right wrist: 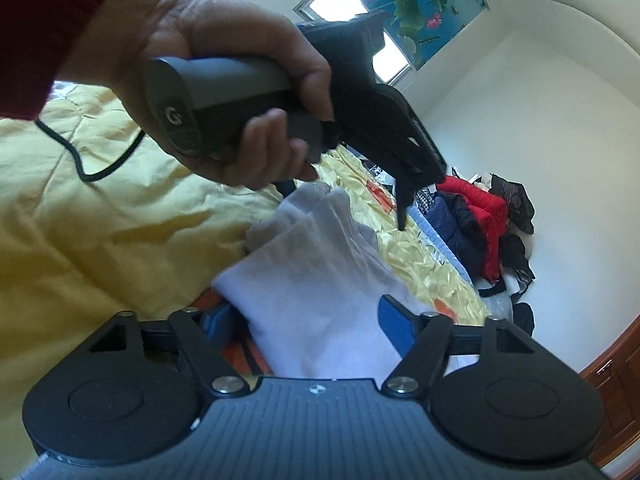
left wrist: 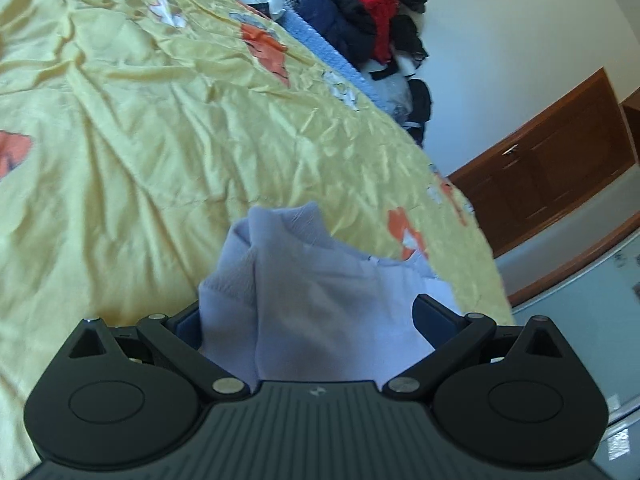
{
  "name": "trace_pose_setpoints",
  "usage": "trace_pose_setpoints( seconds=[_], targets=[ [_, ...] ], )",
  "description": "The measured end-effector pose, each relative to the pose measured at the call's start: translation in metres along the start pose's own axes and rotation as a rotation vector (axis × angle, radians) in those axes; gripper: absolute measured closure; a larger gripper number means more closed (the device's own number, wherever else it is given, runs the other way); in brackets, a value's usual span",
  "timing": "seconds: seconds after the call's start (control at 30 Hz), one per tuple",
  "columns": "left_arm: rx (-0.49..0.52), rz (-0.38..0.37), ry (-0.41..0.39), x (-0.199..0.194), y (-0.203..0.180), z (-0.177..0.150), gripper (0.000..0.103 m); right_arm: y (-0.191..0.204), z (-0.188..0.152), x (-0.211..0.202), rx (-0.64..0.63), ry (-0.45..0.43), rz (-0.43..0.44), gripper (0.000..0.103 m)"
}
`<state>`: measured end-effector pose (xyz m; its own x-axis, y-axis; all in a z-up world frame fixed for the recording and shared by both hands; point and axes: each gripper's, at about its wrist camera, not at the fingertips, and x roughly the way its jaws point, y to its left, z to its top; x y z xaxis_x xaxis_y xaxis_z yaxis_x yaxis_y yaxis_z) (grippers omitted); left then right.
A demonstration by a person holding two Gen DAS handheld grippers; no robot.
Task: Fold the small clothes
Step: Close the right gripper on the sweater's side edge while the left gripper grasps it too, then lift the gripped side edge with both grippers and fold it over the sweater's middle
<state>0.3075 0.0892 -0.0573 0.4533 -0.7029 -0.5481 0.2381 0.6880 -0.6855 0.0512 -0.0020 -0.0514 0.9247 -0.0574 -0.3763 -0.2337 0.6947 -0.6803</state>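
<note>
Pale lilac garment (left wrist: 320,300): bunched between both tongs, raised over the bed, its folded end pointing away from them
Left tongs (left wrist: 308,320): fingers spread wide with the cloth filling the gap; whether the pads press it cannot be told
Right tongs (right wrist: 312,320): blue pads on either side of the same cloth; grip cannot be told
Hand (right wrist: 224,80): red sleeve, wrapped round the left tongs' handle, above the cloth
Yellow quilt (left wrist: 140,140): beneath and beyond the tongs, orange patches
Clothes heap (left wrist: 360,4): far beyond, against the wall
</note>
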Motion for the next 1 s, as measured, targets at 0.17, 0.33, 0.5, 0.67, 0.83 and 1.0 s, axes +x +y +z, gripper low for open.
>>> trace_pose_setpoints(
  seconds=[0.17, 0.33, 0.5, 0.67, 0.83, 1.0],
  targets=[
    [0.000, -0.023, 0.004, 0.010, 0.000, 0.008, 0.000, 0.008, 0.005, 0.007, -0.036, 0.000, 0.016, 0.063],
    [0.019, -0.003, -0.012, 0.016, -0.003, 0.011, 0.001, 0.014, 0.005, 0.007, -0.059, -0.009, 0.033, 0.080],
    [0.100, 0.123, -0.047, 0.019, -0.014, 0.008, 0.054, 0.016, 0.006, 0.009, -0.057, -0.012, 0.053, 0.084],
    [0.113, 0.191, -0.035, 0.020, -0.012, 0.009, 0.091, 0.015, 0.007, 0.007, -0.044, -0.015, 0.067, 0.092],
    [0.175, 0.226, -0.061, 0.019, -0.027, 0.005, 0.094, 0.008, 0.006, 0.007, -0.012, -0.040, 0.071, 0.095],
    [0.189, 0.263, -0.061, 0.016, -0.043, 0.008, 0.094, -0.002, 0.004, 0.000, 0.035, -0.079, 0.074, 0.096]
  ],
)
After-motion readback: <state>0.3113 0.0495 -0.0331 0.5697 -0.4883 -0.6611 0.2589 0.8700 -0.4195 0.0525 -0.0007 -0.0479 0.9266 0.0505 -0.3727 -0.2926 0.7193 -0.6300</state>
